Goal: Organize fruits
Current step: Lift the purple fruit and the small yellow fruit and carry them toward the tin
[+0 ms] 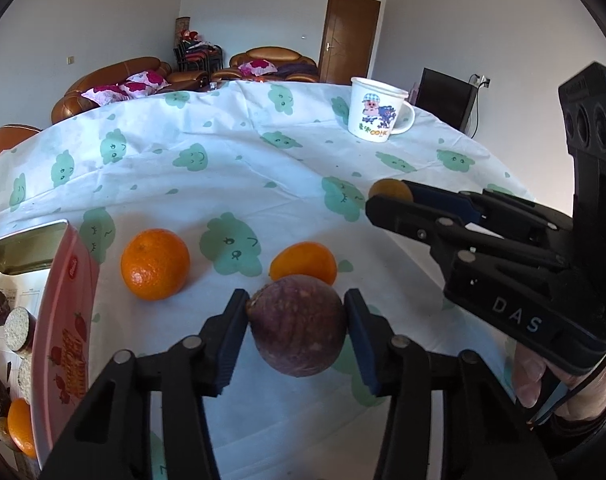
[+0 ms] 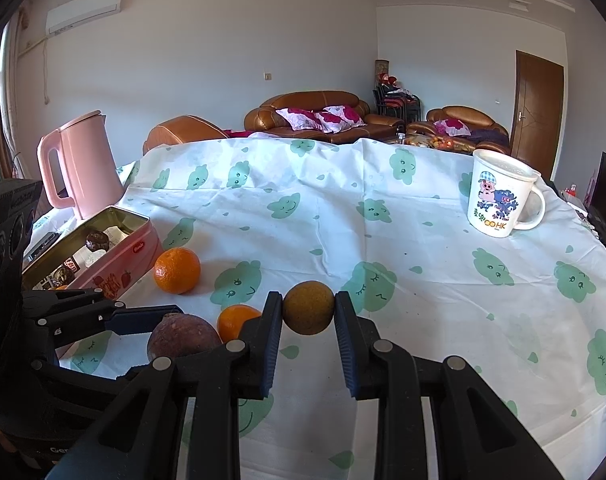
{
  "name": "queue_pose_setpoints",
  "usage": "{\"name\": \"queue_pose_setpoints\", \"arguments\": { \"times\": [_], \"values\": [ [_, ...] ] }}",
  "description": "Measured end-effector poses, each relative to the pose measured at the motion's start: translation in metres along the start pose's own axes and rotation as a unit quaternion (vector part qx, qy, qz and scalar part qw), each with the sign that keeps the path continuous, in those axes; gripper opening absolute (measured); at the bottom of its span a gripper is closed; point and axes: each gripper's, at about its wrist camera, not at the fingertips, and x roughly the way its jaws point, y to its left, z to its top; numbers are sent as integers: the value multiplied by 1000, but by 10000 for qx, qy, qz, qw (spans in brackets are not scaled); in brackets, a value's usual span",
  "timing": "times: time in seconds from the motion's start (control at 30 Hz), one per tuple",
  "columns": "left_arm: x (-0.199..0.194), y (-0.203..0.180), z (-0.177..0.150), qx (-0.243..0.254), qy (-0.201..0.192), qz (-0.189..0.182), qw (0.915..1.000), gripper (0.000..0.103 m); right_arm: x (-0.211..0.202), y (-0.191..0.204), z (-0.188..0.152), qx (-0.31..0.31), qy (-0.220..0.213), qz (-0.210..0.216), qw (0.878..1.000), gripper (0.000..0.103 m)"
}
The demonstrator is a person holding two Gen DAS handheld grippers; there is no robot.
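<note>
Left gripper (image 1: 297,308) clamped on purple passion fruit (image 1: 299,326), jaws partway open (pads touching both sides). Right gripper (image 2: 308,312) squeezes small yellow-brown fruit (image 2: 308,313). Two oranges (image 1: 155,264) on tablecloth (image 1: 231,168).

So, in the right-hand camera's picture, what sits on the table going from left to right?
Pink plastic kettle → pink open tin box → large round orange → brownish-yellow round fruit clamped in the right gripper → white cartoon-printed mug.
</note>
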Motion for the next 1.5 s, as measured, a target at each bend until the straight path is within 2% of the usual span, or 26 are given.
{"name": "queue_pose_setpoints", "arguments": {
  "times": [0.27, 0.93, 1.5],
  "values": [
    [-14, 7, 0, -205, -345, -2, 9992, 50, -7, 2, 0, -56, -186, 71, 9998, 28],
    [-43, 2, -6, -91, -1197, 541, 9913, 50, -21, 8, -2, -219, -602, 264, 9976, 28],
    [-56, -1, -10, -32, -1582, 715, 9848, 49, -35, 10, -5, -285, -952, 275, 9947, 28]
  ]
}}
